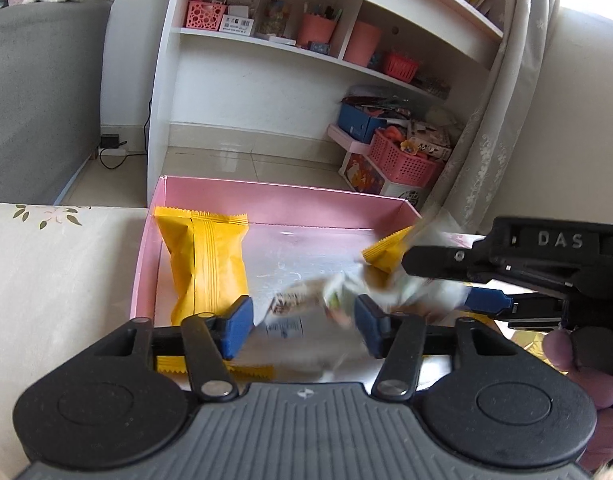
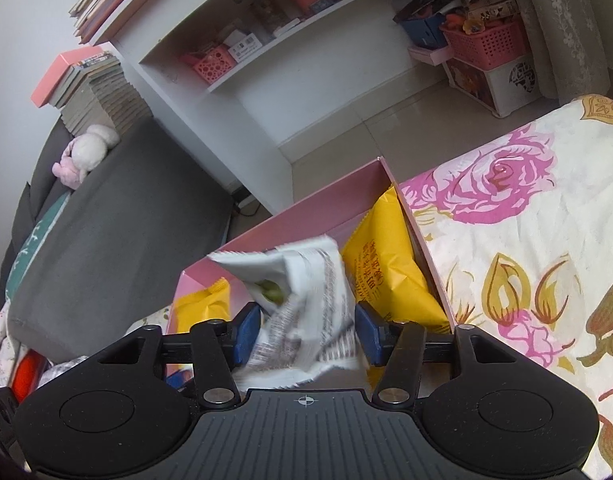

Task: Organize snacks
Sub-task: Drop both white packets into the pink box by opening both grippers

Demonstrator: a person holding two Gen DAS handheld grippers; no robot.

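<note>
A pink box (image 1: 266,204) sits on the floral bedspread and holds yellow snack packs. One yellow pack (image 1: 206,264) lies along its left wall, another (image 1: 382,254) at its right. My left gripper (image 1: 302,324) is open over the box's near end and holds nothing. A white snack pack (image 1: 346,292), blurred by motion, is in the box's middle. My right gripper (image 2: 304,334) has its jaws apart, with the white pack (image 2: 302,300) between the blue pads; it hangs over the pink box (image 2: 306,200). The right gripper also shows in the left wrist view (image 1: 458,280). A yellow pack (image 2: 386,276) lies beyond.
A white shelf unit (image 1: 274,48) with pink baskets stands behind the box. A grey sofa (image 1: 34,92) is at the left. Pink baskets and boxes (image 1: 402,156) stand on the floor at the right by a curtain. The floral bedspread (image 2: 526,240) spreads right.
</note>
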